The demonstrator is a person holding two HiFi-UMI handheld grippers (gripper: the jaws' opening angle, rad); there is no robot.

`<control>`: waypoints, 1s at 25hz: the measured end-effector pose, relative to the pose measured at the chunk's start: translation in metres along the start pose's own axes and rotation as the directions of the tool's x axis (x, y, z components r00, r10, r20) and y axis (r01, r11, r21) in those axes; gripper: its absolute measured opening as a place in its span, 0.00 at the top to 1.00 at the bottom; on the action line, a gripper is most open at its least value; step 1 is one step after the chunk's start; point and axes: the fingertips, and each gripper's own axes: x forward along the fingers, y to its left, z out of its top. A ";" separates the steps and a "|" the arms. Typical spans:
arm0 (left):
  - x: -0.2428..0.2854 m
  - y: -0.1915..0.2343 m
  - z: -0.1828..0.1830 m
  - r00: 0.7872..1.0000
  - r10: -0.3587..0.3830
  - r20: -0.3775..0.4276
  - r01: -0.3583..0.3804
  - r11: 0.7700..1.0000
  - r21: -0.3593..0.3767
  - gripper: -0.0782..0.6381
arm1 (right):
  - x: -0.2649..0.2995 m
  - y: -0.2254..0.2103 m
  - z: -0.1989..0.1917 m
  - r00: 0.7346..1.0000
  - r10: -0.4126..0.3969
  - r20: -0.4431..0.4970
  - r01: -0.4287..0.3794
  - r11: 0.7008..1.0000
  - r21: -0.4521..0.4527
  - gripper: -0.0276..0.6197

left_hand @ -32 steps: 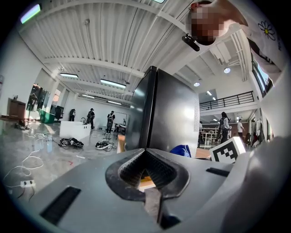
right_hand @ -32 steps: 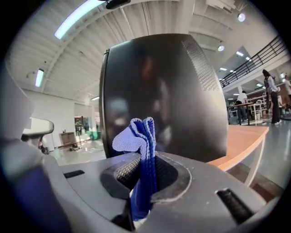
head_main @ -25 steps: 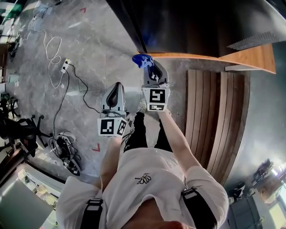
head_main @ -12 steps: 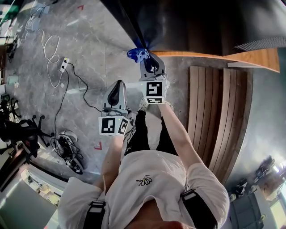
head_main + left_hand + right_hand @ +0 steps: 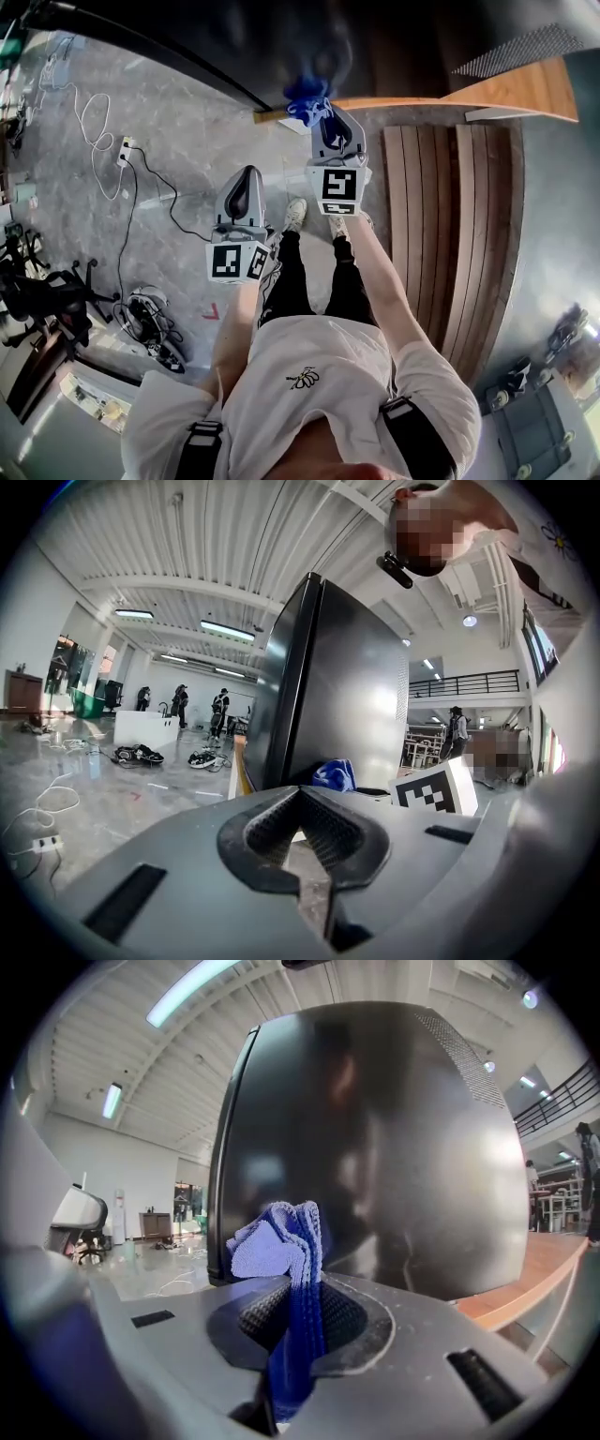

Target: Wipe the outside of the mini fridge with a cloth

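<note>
Moved: right hand-held gripper (image 5: 317, 116) nearer glossy black mini fridge (image 5: 394, 1147) | clamps bunched blue cloth (image 5: 281, 1241) | left hand-held gripper (image 5: 305, 832) clenched, empty.

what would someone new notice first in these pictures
The bright blue cloth pinched in the right gripper stands out against the dark scene. Right behind it, the glossy black mini fridge fills the right gripper view, standing on a wooden board. In the head view, the left gripper hangs shut and empty beside the right one.
</note>
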 end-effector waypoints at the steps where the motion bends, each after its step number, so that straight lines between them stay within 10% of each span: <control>1: 0.002 -0.004 -0.001 1.000 -0.005 -0.003 0.005 1.000 0.001 0.88 | -0.003 -0.012 -0.002 1.000 -0.021 -0.002 0.021 1.000 0.006 0.86; 25: 0.054 -0.071 -0.011 0.997 -0.076 -0.024 0.076 0.997 0.019 0.88 | -0.065 -0.242 -0.038 0.922 -0.385 -0.049 0.388 0.920 0.056 0.86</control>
